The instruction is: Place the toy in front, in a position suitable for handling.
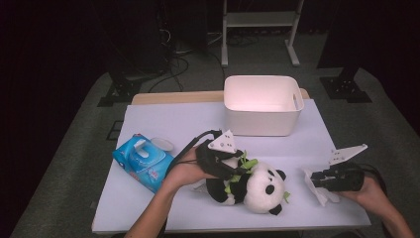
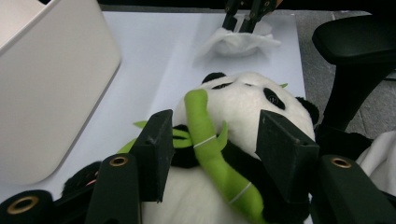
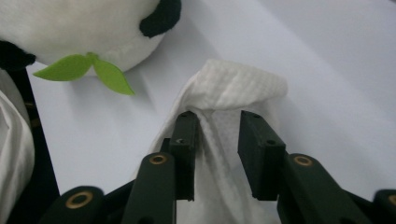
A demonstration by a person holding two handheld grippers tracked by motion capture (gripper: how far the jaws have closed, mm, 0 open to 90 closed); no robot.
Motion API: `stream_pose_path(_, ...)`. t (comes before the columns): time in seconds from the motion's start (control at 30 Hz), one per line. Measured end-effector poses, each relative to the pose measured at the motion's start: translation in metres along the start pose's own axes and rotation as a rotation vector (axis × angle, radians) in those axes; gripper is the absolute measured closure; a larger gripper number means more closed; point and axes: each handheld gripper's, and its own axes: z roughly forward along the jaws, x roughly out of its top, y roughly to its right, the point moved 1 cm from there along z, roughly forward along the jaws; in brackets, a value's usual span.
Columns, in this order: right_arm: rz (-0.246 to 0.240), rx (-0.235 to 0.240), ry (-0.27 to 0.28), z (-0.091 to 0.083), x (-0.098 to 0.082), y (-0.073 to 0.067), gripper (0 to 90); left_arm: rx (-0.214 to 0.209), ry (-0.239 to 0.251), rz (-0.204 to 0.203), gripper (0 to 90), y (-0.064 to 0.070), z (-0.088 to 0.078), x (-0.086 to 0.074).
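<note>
Left gripper [image 1: 236,167]: jaws parted astride the plush panda [image 1: 252,186], pads clear. Panda lies near-centre, long axis left-right, head rightward. Right gripper [image 1: 317,179]: jaws narrowly apart over a crumpled tissue [image 1: 316,191]. White bin [image 1: 261,105] stands beyond; tissue pack [image 1: 142,161] left.

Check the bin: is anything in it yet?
No, the bin shows a bare white inside; the panda and tissue lie on the table.

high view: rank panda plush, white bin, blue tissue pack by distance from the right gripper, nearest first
From the right gripper, at the table's right edge:
1. panda plush, just to its left, lying at the front middle under the left gripper.
2. white bin, behind and to the left, at the table's back edge.
3. blue tissue pack, far left, beyond the plush.
</note>
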Motion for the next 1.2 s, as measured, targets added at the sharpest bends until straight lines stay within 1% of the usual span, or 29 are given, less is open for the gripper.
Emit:
stream_pose_path(0.07,0.001,-0.023,-0.005,-0.003,-0.001,0.002,65.2,0.016,-0.002,-0.005,43.6,-0.001,-0.003,-0.004)
stream_pose_path(0.13,-0.019,-0.072,-0.028,-0.005,-0.002,0.001,65.0,0.023,0.011,-0.015,42.7,-0.002,-0.006,-0.007)
stream_pose_path(0.2,-0.019,-0.074,-0.032,-0.007,-0.003,0.0,65.0,0.028,0.023,-0.021,41.8,-0.003,-0.009,-0.009)
stream_pose_path(0.27,-0.011,-0.082,-0.043,-0.008,-0.006,0.0,64.2,0.03,0.022,-0.022,41.2,-0.003,-0.011,-0.011)
stream_pose_path(0.3,0.0,-0.071,-0.032,-0.009,-0.007,0.001,64.2,0.031,0.021,-0.027,41.0,-0.002,-0.012,-0.012)
stream_pose_path(0.33,0.014,-0.08,-0.016,-0.013,-0.009,0.003,64.2,0.033,0.019,-0.025,40.4,-0.003,-0.012,-0.013)
stream_pose_path(0.37,0.014,-0.08,-0.016,-0.013,-0.009,0.003,64.2,0.035,0.017,-0.027,40.4,-0.003,-0.013,-0.014)
stream_pose_path(0.4,0.019,-0.073,-0.002,-0.016,-0.01,0.004,64.3,0.037,0.017,-0.027,40.1,-0.003,-0.015,-0.015)
stream_pose_path(0.43,0.029,-0.059,0.028,-0.019,-0.01,0.004,64.2,0.04,0.02,-0.031,39.9,-0.003,-0.016,-0.016)
stream_pose_path(0.57,0.032,-0.043,0.075,-0.027,-0.006,0.004,64.2,0.05,0.028,-0.038,39.2,-0.005,-0.021,-0.02)
stream_pose_path(0.63,0.026,-0.039,0.085,-0.028,-0.002,0.004,64.2,0.055,0.034,-0.043,39.1,-0.005,-0.023,-0.023)
stream_pose_path(0.67,0.012,-0.037,0.085,-0.027,0.003,0.002,63.9,0.057,0.033,-0.051,38.6,-0.004,-0.024,-0.024)
stream_pose_path(0.73,0.006,-0.033,0.087,-0.027,0.005,0.002,63.9,0.066,0.033,-0.056,38.4,-0.005,-0.026,-0.027)
stream_pose_path(0.8,-0.009,-0.023,0.092,-0.025,0.012,0.0,63.4,0.069,0.036,-0.063,38.1,-0.006,-0.028,-0.03)
stream_pose_path(0.9,-0.024,-0.006,0.11,-0.023,0.022,-0.001,62.4,0.077,0.038,-0.074,37.2,-0.006,-0.03,-0.033)
stream_pose_path(1.0,-0.037,0.012,0.132,-0.02,0.032,-0.001,61.0,0.09,0.028,-0.08,36.6,-0.007,-0.031,-0.036)
stream_pose_path(1.03,-0.044,0.018,0.139,-0.02,0.035,-0.002,60.3,0.089,0.025,-0.084,36.4,-0.007,-0.031,-0.037)
stream_pose_path(1.07,-0.055,0.028,0.149,-0.017,0.043,-0.002,58.0,0.091,0.02,-0.08,35.8,-0.008,-0.032,-0.038)
stream_pose_path(1.13,-0.061,0.028,0.15,-0.016,0.045,-0.002,57.5,0.095,0.018,-0.086,35.6,-0.008,-0.032,-0.04)
stream_pose_path(1.2,-0.073,0.034,0.152,-0.013,0.054,-0.003,55.0,0.099,0.019,-0.097,34.5,-0.008,-0.032,-0.041)
